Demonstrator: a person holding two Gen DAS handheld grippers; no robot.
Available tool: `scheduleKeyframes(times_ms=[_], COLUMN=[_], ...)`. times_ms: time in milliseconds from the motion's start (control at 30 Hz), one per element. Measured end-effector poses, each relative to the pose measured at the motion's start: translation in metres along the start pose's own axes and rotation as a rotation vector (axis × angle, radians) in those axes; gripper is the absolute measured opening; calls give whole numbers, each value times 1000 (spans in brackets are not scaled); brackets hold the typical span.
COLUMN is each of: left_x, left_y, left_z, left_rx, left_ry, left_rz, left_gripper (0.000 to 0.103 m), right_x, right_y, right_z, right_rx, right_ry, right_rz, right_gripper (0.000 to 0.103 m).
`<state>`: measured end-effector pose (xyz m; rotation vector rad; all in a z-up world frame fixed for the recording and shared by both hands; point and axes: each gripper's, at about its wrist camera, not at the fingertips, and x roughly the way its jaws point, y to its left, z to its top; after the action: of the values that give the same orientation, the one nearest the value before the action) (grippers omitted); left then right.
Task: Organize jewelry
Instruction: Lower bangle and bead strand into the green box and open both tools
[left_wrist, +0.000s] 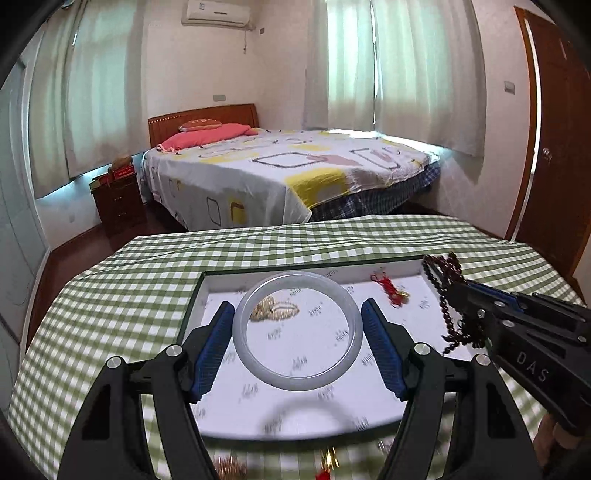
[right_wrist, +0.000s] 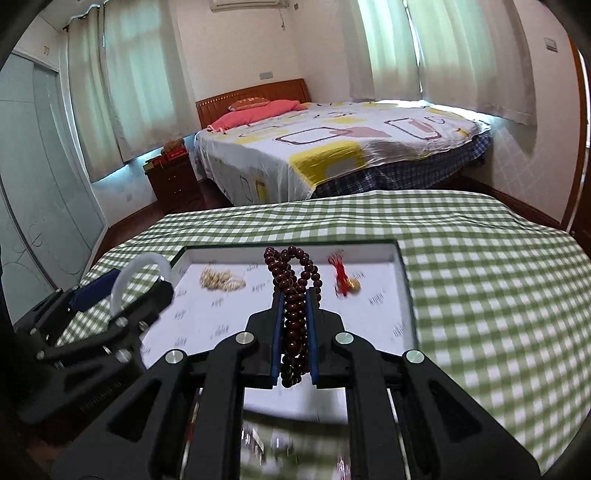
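Note:
A pale grey bangle (left_wrist: 242, 334) sits across my left gripper (left_wrist: 298, 305), its blue pads pressing on either side, and it hangs above the white-lined tray (left_wrist: 207, 286). To the right, my right gripper (left_wrist: 452, 291) is shut on a dark red bead string (left_wrist: 441, 295). In the right wrist view the bead string (right_wrist: 293, 317) is pinched between the pads of the right gripper (right_wrist: 295, 295) and loops out ahead over the tray (right_wrist: 404, 273). The left gripper (right_wrist: 131, 291) and bangle (right_wrist: 120, 288) show at the left. A pearl-coloured bracelet (right_wrist: 221, 280) and a red knot charm (right_wrist: 345, 284) lie in the tray.
The tray rests on a table with a green checked cloth (right_wrist: 480, 295). Blurred gold and red trinkets (left_wrist: 328, 461) lie on the cloth in front of the tray. Beyond the table's far edge stand a bed (left_wrist: 280, 166), a nightstand (left_wrist: 118, 199) and a wooden door (left_wrist: 554, 147).

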<state>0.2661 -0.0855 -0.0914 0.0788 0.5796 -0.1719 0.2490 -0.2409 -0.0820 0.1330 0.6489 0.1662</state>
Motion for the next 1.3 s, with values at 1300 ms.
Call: scheduleKeyframes(times_ms=[1300], left_x=[119], left_y=[19], left_z=[6], left_rx=[-33], left_ry=[287], left_rz=[26], left_gripper=[74], right_x=[113], right_y=[-17], right_z=[14], right_rx=[18], right_ry=[251], right_rz=[-32], right_gripper=[43])
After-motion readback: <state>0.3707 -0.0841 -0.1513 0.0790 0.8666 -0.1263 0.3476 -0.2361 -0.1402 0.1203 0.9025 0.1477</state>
